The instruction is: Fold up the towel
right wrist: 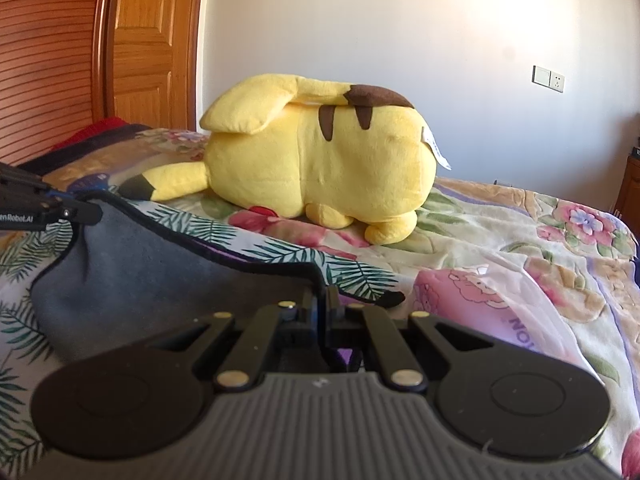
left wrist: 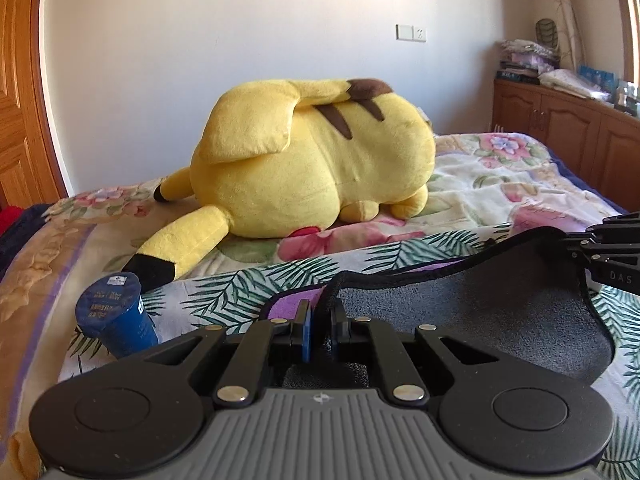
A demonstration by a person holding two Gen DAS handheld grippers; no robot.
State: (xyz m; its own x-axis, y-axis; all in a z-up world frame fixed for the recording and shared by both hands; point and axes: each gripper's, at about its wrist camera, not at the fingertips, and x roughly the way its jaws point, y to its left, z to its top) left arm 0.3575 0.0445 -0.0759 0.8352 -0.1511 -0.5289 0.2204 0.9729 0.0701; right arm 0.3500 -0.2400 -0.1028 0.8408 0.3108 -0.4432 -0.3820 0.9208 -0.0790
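2 grippers (left wrist: 322, 318) (right wrist: 320, 304) clamping towel (left wrist: 480, 312)

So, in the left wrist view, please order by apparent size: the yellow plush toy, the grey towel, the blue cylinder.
1. yellow plush toy
2. grey towel, partly hidden behind the gripper, so unsure against the plush
3. blue cylinder, clearly smallest

I see a bed (left wrist: 500, 184) under a floral quilt (right wrist: 520, 248), with a palm-leaf printed cloth (left wrist: 240, 288) spread over its near part. A big yellow plush toy (left wrist: 312, 160) lies on its side on the quilt, one ear reaching the leaf cloth. A blue cylindrical container (left wrist: 116, 316) rests tipped on that cloth (label unreadable). The grey towel (right wrist: 152, 264) with purple underside lies there too, partly lifted.
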